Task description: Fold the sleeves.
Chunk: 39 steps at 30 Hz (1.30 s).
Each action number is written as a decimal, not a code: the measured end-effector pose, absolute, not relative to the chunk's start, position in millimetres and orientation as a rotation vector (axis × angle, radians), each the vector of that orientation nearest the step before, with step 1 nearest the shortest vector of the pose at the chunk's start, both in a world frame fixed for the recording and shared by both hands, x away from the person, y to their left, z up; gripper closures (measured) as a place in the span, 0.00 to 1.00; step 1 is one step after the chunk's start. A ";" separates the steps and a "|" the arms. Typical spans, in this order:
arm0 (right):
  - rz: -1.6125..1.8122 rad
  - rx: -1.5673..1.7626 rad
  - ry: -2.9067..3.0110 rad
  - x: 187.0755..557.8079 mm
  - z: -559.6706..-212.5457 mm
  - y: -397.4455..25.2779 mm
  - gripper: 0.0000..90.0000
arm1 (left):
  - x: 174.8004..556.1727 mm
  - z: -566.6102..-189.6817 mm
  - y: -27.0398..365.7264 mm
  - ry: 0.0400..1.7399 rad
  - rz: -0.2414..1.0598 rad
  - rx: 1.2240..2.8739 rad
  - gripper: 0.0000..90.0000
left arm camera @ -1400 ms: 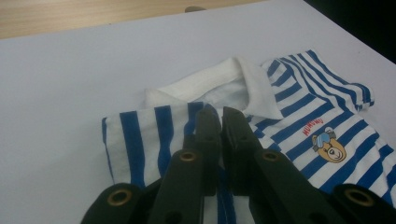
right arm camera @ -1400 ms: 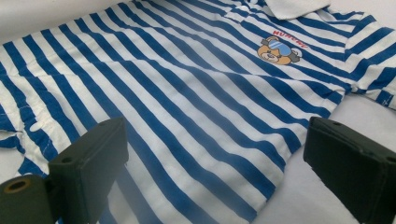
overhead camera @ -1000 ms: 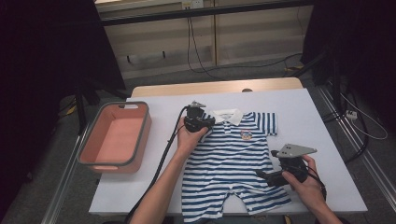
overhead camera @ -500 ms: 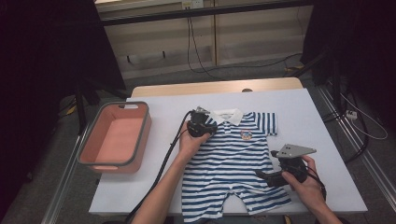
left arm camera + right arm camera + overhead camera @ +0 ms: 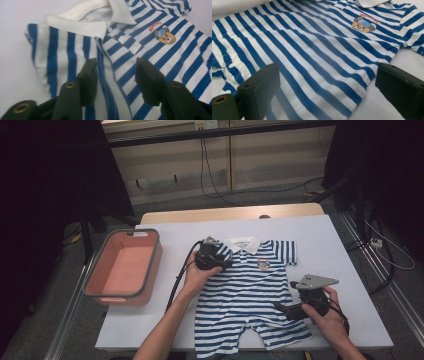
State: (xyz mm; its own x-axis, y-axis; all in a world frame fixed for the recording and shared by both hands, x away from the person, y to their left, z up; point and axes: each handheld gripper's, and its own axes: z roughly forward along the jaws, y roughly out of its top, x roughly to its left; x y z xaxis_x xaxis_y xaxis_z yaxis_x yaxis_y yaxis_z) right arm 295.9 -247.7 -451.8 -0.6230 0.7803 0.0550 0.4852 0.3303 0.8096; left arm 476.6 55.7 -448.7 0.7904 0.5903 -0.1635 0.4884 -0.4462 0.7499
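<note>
- Striped blue-and-white cotton romper (image 5: pixel 250 295) lies flat on the white tabletop (image 5: pixel 345 270).
- Right claw (image 5: pixel 280 309), spread wide, sits at its side hem.
- Left claw (image 5: pixel 220 261), released, hovers over the shoulder seam beside the soft white collar (image 5: pixel 243 243).
- Risk: pinching only 1 thin layer would bunch the fabric.
- Salmon bin (image 5: pixel 125 265) stands apart, left.

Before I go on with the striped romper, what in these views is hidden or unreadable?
- Romper shoulder and sleeve near the basin: high view, covered by the left hand-held gripper.
- Romper's leg hem: high view, cut off at the bottom edge.
- Red lettering above the bear patch: left gripper view, too blurred to read.
- Pink basin floor near the front wall: high view, partly hidden.
</note>
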 end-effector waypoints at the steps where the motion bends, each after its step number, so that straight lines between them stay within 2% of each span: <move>1: 1.192 1.126 2.257 296.0 -451.9 -247.7 0.06 | 475.3 -447.1 57.8 0.804 0.164 2.126 0.54; 8: 1.189 1.130 2.253 296.8 -452.2 -247.7 0.06 | 468.0 -441.1 73.6 0.841 0.245 2.142 0.33; 13: 1.192 1.128 2.254 297.7 -452.4 -247.5 0.07 | 463.5 -442.2 84.3 0.863 0.287 2.158 0.22; 20: 1.190 1.136 2.240 299.2 -452.2 -248.1 0.07 | 453.3 -442.3 99.1 0.880 0.342 2.158 0.18; 29: 1.226 1.170 2.214 306.6 -449.6 -253.8 0.08 | 433.9 -444.0 123.8 0.916 0.320 2.091 0.08; 39: 1.247 1.205 2.143 317.0 -443.6 -260.8 0.10 | 406.0 -440.8 146.4 0.853 0.311 2.046 0.06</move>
